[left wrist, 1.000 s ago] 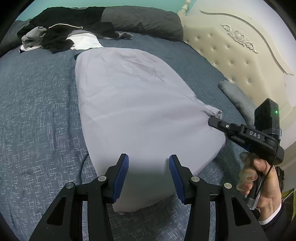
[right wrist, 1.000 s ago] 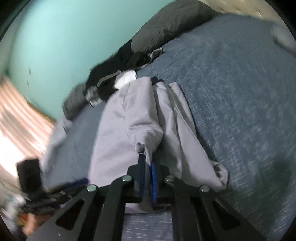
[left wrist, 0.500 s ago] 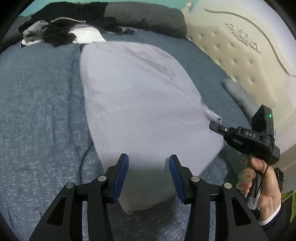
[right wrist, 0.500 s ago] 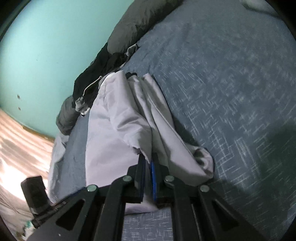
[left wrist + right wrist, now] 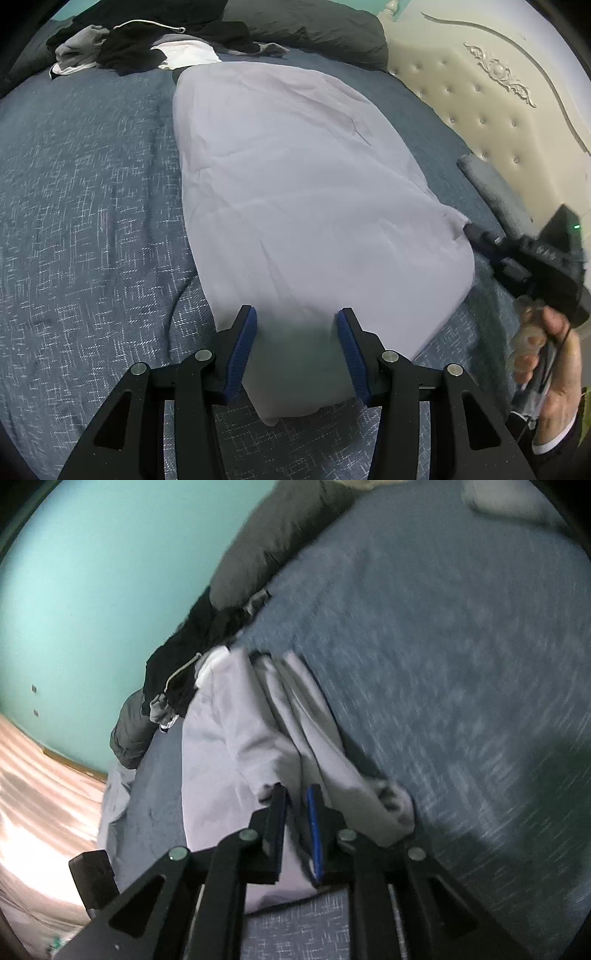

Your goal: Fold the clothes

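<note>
Pale lilac garment (image 5: pixel 303 206) spread flat on the blue bed cover (image 5: pixel 81 206), running from the heap of dark clothes (image 5: pixel 147 40) by the grey pillow (image 5: pixel 306 26) down toward the near edge. Looks like a thin woven shirt or light jacket, already doubled over lengthwise, with a loose sleeve and cuff (image 5: pixel 395 805) bunched along the side facing the cream headboard (image 5: pixel 491 96).

Left gripper (image 5: pixel 295 347) hanging over the near hem of the garment, jaws spread about halfway, nothing pinched, cloth just lying under the gap.

Right gripper (image 5: pixel 297 812) at the headboard-side corner of the garment, jaws just been easing apart, now a narrow gap with a fold of the lilac cloth between them. Pads don't seem to be pressing on it any more, so reads as a release rather than a hold. View's pretty blurred though.

Handling-wise: light, floppy, zero stiffness, probably a bit slick. Will sag and drag if lifted by one point only. Best bet is probably grabbing through both layers at the two corners of the near hem, keeping it taut, then carrying that edge up toward the dark clothes. Worth tucking that stray cuff in first, otherwise likely to poke out of the fold. Not fragile, but creases easily.
</note>
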Action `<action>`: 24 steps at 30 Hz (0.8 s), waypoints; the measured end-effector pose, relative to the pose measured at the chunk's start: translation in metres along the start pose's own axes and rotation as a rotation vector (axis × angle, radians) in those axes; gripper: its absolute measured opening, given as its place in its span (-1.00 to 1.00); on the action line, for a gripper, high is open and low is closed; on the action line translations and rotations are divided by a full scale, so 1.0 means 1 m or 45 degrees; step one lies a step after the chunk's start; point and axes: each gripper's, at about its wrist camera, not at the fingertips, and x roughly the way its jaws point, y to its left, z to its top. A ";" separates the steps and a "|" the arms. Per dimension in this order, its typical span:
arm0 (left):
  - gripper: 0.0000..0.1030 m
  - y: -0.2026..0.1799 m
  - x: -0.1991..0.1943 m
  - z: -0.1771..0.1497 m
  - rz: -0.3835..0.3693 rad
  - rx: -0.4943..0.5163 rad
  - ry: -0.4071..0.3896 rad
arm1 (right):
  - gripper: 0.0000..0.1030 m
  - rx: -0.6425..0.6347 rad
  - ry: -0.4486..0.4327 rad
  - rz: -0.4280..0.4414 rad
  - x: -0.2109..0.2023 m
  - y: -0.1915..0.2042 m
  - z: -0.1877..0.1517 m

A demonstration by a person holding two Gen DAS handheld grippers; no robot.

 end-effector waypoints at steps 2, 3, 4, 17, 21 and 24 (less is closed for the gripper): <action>-0.04 0.000 0.001 0.000 0.003 0.002 0.004 | -0.75 -0.045 -0.056 -0.025 -0.012 0.006 0.004; -0.04 0.000 0.001 0.000 0.005 0.003 0.006 | -0.75 -0.072 -0.057 0.005 -0.015 0.011 0.006; -0.04 0.000 0.001 0.000 0.006 0.003 0.006 | -0.75 -0.098 -0.050 0.037 -0.016 0.016 0.007; -0.04 0.008 -0.003 -0.001 -0.038 -0.053 0.007 | -0.89 -0.032 0.230 0.041 0.038 -0.010 -0.015; -0.04 0.003 -0.022 0.006 -0.075 -0.060 -0.050 | -0.88 -0.074 0.204 -0.001 0.031 0.000 -0.014; -0.05 -0.005 -0.026 0.009 -0.076 -0.017 -0.065 | -0.86 -0.109 0.145 0.021 0.018 0.015 -0.010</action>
